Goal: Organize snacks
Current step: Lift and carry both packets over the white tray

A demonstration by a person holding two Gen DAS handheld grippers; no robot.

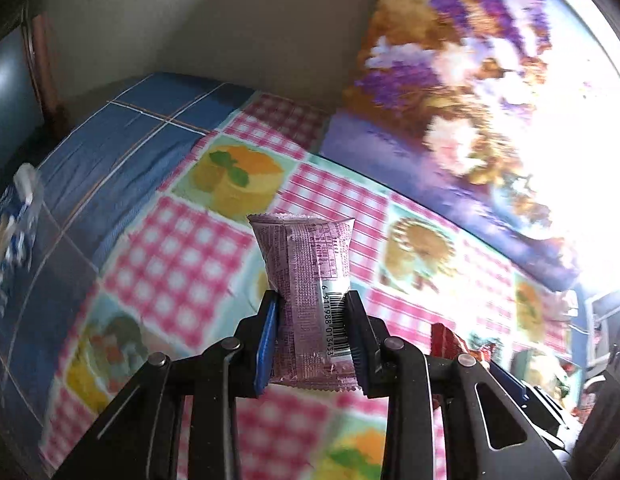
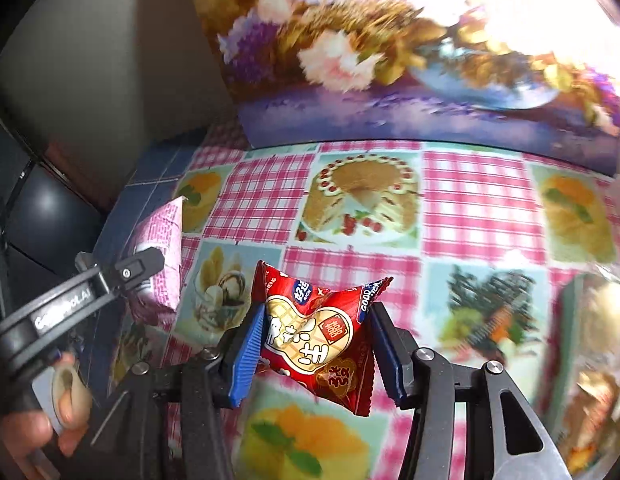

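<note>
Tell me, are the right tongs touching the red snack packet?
Touching. The right wrist view shows the right tongs with both blue pads pressed into the sides of the red snack packet, pinching it above the tablecloth.

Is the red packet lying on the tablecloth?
No, the right gripper holds the red packet above the tablecloth.

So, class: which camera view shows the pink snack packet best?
The left wrist view: the pink snack packet stands centred between the left gripper pads, barcode readable. The right wrist view shows the packet only at its left edge, side-on and partly hidden by that gripper.
</note>
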